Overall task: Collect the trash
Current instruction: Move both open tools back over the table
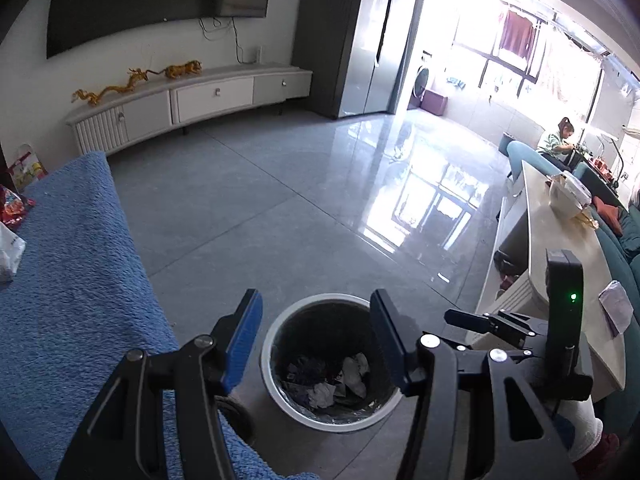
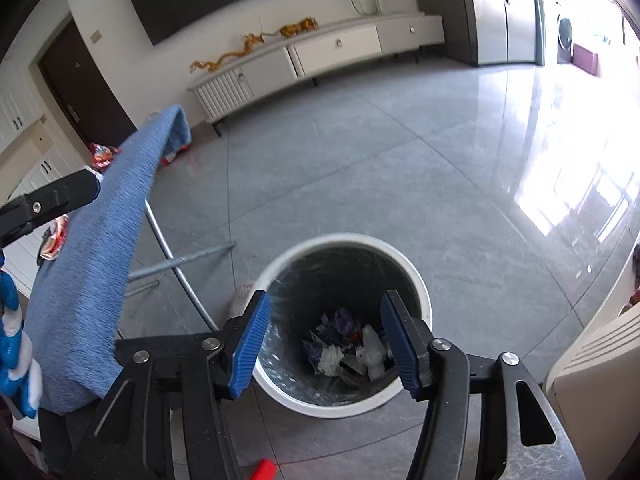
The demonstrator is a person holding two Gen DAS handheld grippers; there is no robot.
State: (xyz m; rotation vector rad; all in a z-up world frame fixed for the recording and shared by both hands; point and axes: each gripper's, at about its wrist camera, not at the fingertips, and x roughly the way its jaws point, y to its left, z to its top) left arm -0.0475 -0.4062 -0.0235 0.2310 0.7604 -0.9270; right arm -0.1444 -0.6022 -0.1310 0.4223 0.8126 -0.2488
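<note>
A round bin with a white rim stands on the grey tiled floor, lined with a dark bag. Crumpled white paper and purple wrappers lie at its bottom. My left gripper hangs above the bin, open, with nothing between its blue pads. In the right wrist view the same bin rim is below my right gripper, which is also open and empty over the trash. A black finger of the right gripper shows at the right of the left wrist view.
A table covered with a blue towel stands left of the bin, with a red wrapper and a white bag on it. A long pale coffee table is on the right. A small red object lies near the bin.
</note>
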